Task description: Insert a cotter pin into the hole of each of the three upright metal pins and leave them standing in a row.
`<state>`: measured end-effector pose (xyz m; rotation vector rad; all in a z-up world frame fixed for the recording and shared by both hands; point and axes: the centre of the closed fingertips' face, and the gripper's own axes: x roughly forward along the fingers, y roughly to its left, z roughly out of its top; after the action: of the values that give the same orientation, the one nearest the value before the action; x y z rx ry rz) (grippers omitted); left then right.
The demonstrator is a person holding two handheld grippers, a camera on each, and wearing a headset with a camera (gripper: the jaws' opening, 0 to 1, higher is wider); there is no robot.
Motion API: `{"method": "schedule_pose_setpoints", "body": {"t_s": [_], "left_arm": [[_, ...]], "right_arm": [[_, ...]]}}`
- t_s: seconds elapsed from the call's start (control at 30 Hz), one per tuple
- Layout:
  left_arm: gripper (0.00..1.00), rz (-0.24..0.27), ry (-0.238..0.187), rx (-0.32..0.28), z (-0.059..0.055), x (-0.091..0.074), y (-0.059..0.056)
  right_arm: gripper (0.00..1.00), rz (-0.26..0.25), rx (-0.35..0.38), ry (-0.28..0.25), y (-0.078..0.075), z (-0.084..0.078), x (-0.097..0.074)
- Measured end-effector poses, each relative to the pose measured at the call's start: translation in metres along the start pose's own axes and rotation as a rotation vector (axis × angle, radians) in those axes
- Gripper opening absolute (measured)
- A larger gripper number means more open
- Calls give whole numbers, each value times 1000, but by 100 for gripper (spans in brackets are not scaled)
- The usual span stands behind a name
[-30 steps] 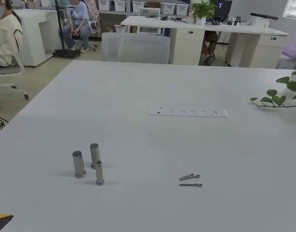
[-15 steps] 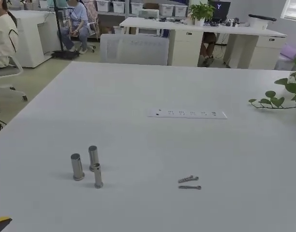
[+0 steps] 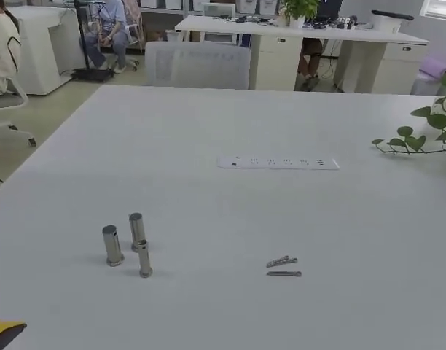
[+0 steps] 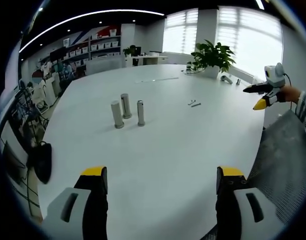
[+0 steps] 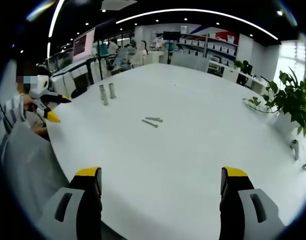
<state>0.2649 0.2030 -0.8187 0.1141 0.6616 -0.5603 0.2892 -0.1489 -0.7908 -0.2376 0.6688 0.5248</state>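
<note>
1. The left gripper (image 4: 160, 172) and the right gripper (image 5: 162, 172) are held back from the near edge of the table (image 3: 296, 109); the jaws of each are spread wide apart and nothing is held between them.
2. The three metal pins (image 3: 137, 232) are found upright at the near left of the table, in a tight cluster and not yet in a row; the cotter pins (image 3: 282, 261) are lying flat to the right of them, well apart from them; two are made out, just beside each other, and whether a third is among them cannot be told.
3. No cotter pin is inserted yet, so the task is judged to be at its beginning.
4. A neighbouring metal pin could be knocked over when one is reached for, because they are standing so close together.
5. A cotter pin could slip out of the jaws, or two could be lifted at once, since they are thin and flat on the table.
6. A metal pin could be tipped by the push of insertion if it is not steadied; the holes are too small to be made out, so misalignment is also possible.
7. Compared with one second ago, the whole head view is shifted, so the camera is judged to have moved; the metal pins, the cotter pins and the power strip (image 3: 278, 163) are kept in the same arrangement.
</note>
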Motion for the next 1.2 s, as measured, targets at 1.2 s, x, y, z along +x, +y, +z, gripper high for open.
{"method": "schedule_pose_setpoints", "body": {"t_s": [1.2], "left_arm": [[85,-71,21,49,24,36,3]], "right_arm": [[100,31,27,59,8,-20,8]]}}
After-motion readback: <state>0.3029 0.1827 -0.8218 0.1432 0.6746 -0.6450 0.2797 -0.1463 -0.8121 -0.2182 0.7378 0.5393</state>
